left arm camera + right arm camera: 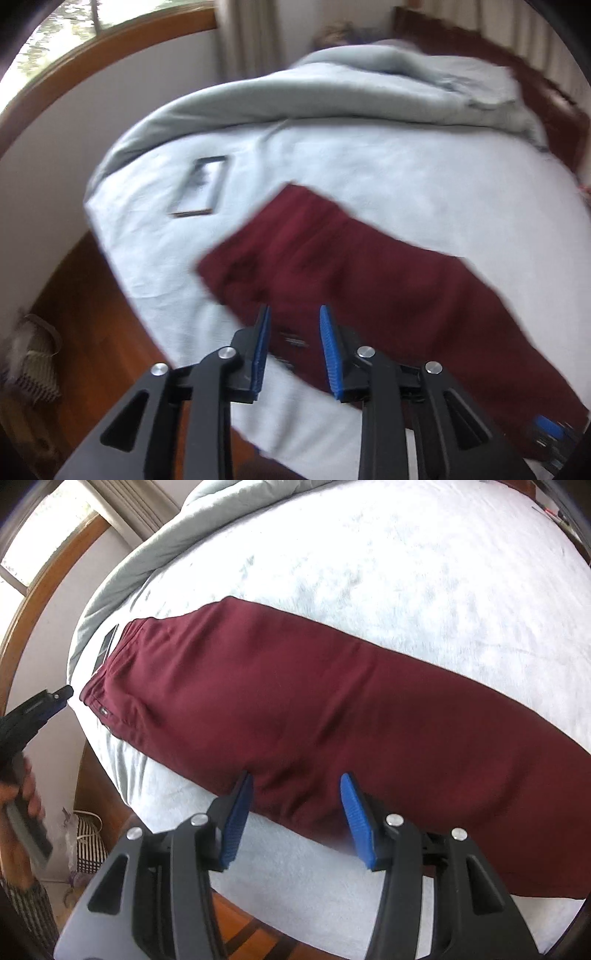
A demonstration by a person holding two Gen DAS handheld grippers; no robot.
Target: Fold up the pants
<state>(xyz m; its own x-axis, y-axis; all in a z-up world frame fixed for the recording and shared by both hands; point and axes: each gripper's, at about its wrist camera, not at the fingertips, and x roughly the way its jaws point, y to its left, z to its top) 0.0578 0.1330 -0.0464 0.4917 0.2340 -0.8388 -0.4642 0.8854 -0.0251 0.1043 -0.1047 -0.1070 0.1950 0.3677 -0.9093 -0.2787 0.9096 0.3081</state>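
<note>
Pants: maroon pants point(295, 709) lie lengthwise across the bed point(406, 572), apparently already doubled leg over leg, waistband toward the bed's left edge
Handling: soft, light cloth, likely to sag and crease when lifted; best taken at the waistband corners or the hem end, pinching both layers
Right tongs: right tongs point(295, 805) spread wide, empty, poised at the near edge of the pants mid-length
Left tongs: left tongs point(293, 328) parted, empty, above the near edge by the waistband
Edges: near side of the pants runs close to the mattress edge, wooden floor point(92, 295) below
Room: broad bare sheet beyond the pants; a phone point(201, 186) lies near the waistband, a rumpled duvet point(332, 85) farther off
</note>
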